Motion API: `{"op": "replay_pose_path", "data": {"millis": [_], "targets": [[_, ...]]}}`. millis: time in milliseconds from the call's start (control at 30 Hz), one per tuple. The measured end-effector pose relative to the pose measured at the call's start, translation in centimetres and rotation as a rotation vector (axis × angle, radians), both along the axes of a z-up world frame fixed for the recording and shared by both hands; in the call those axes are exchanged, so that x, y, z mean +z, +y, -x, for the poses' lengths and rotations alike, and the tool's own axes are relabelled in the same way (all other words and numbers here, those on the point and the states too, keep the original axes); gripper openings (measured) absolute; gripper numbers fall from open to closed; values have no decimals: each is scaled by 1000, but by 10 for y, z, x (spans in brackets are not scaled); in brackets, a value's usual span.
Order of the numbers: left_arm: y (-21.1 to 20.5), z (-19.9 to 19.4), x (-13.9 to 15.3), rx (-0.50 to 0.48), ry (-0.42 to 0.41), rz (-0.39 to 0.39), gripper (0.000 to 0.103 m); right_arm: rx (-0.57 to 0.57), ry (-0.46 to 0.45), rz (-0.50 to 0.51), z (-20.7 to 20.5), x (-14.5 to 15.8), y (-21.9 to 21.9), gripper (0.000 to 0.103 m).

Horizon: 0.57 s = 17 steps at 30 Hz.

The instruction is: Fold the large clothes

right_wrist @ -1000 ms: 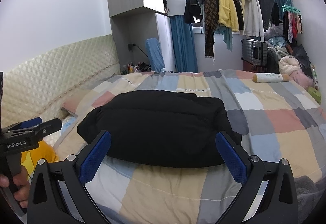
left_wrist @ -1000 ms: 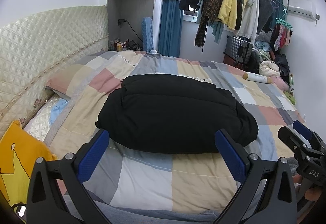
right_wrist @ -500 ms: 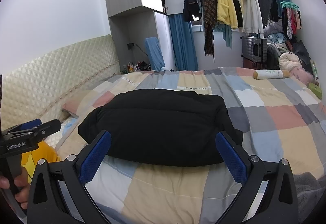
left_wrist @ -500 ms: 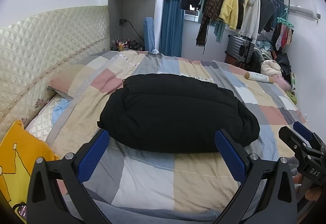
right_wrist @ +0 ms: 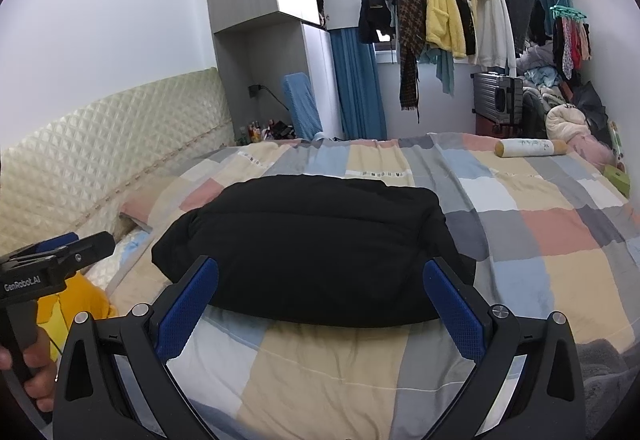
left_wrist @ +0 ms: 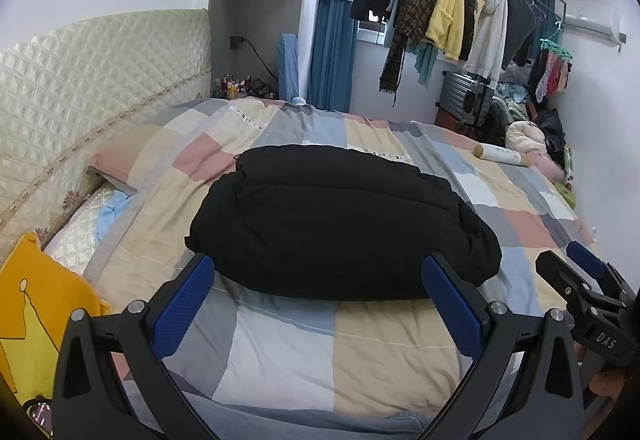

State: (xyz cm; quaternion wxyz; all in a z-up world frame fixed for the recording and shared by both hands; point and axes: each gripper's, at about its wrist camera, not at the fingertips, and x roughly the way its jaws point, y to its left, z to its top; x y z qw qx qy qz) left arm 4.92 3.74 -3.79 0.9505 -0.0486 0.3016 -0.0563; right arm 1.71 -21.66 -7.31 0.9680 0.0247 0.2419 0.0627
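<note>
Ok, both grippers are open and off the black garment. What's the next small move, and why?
Probably nothing more than a check. The black garment already lies as a compact folded bundle on the patchwork quilt, and the left gripper and right gripper both hang open short of its near edge, holding nothing. If anything, I would ease in to square that edge.

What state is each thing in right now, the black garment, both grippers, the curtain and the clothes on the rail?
black garment: folded into a thick bundle, lying on the patchwork quilt.
left gripper: open, empty, short of the garment.
right gripper: open, empty, short of the garment.
blue curtain: bunched to one side.
yellow jacket: hanging on the rail.
white roll: lying on the quilt.
</note>
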Motion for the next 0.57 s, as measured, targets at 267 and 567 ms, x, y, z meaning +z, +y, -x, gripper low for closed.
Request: {"op": "replay_pose_path", "data": {"millis": [267,567], "targets": [[-1,-2,-2,15,5,-19,103,-2,4,-1,-2,0,1,103],[-2,-4,-5,17,10,-23,103,-2,8,-2,-4,-1,1,103]]}}
